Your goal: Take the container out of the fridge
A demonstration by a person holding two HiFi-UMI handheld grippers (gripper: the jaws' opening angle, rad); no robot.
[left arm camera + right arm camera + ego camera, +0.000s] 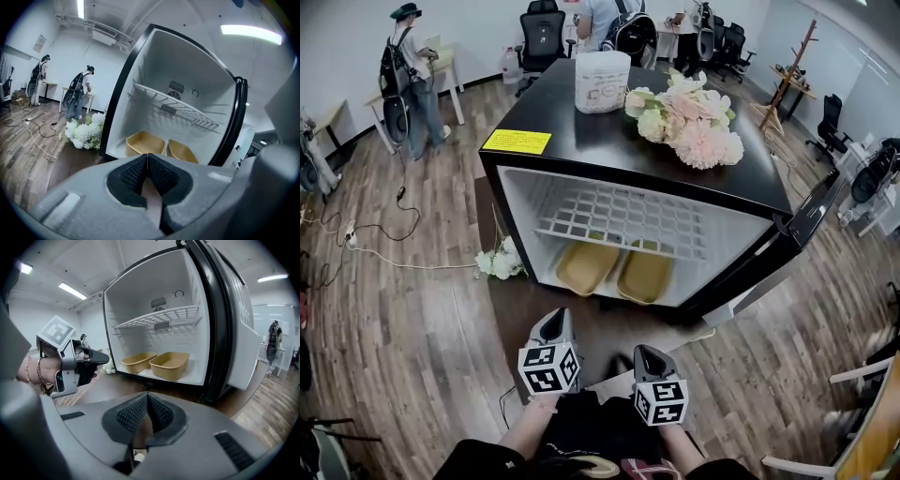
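Open fridge: left container and right container sit side by side on its floor under the wire shelf, long axes front-to-back. Left claw and right claw, both pressed together and empty, lie outside, each facing its nearer container.

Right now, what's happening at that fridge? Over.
Left gripper, right gripper shut, empty. Two tan containers inside fridge, untouched. Door open, nothing blocking.

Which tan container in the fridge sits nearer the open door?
The right-hand container, next to the door; the other container sits farther left.
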